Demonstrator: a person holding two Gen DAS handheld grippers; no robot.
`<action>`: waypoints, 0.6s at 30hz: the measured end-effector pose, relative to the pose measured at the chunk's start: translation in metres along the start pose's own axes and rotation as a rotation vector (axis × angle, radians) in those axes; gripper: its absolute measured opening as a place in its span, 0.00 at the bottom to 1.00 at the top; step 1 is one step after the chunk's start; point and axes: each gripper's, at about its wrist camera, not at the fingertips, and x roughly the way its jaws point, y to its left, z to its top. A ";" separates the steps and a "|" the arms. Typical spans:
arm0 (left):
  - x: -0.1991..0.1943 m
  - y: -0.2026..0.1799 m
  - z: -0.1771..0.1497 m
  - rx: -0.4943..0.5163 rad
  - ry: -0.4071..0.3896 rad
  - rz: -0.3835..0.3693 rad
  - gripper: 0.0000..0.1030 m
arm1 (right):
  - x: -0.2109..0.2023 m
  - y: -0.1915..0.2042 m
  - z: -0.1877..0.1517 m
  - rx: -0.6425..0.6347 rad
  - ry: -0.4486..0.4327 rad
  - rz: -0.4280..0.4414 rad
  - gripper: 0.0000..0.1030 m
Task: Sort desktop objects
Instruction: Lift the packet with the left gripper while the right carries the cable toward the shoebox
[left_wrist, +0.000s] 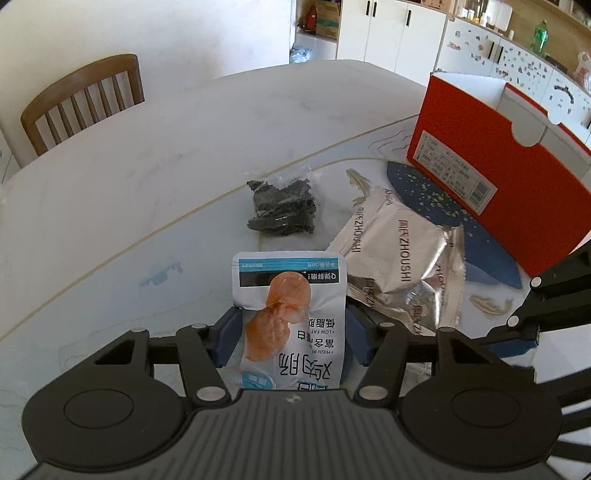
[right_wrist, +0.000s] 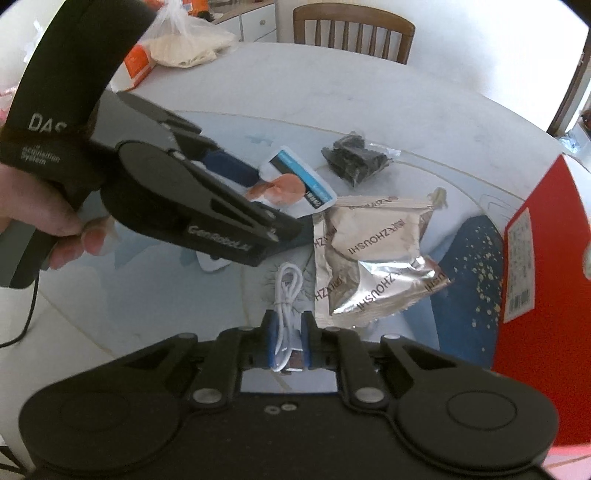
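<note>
A white and blue snack pouch (left_wrist: 291, 295) with an orange picture stands between the blue pads of my left gripper (left_wrist: 291, 336), which is shut on it. The right wrist view shows the same pouch (right_wrist: 291, 184) held in the left gripper (right_wrist: 269, 195) just above the table. My right gripper (right_wrist: 288, 332) is shut on a coiled white USB cable (right_wrist: 286, 291). Silver foil packets (left_wrist: 391, 251) (right_wrist: 369, 258) lie in a pile beside the pouch. A clear bag of black pieces (left_wrist: 282, 206) (right_wrist: 356, 158) lies farther out on the table.
A tall red box (left_wrist: 509, 177) (right_wrist: 535, 277) stands at the right on a blue-patterned mat. Wooden chairs (left_wrist: 81, 99) (right_wrist: 354, 33) sit at the white table's far edges. A plastic bag of white stuff (right_wrist: 184, 40) and an orange box (right_wrist: 138, 62) lie far left.
</note>
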 end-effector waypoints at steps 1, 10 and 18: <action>-0.002 0.000 -0.001 -0.002 -0.001 -0.002 0.57 | -0.002 0.000 -0.001 0.005 -0.003 0.002 0.07; -0.022 -0.004 -0.015 -0.053 -0.002 -0.023 0.57 | -0.018 -0.002 -0.012 0.046 -0.018 0.010 0.06; -0.044 -0.015 -0.020 -0.082 -0.001 -0.048 0.57 | -0.049 -0.007 -0.015 0.091 -0.063 0.024 0.06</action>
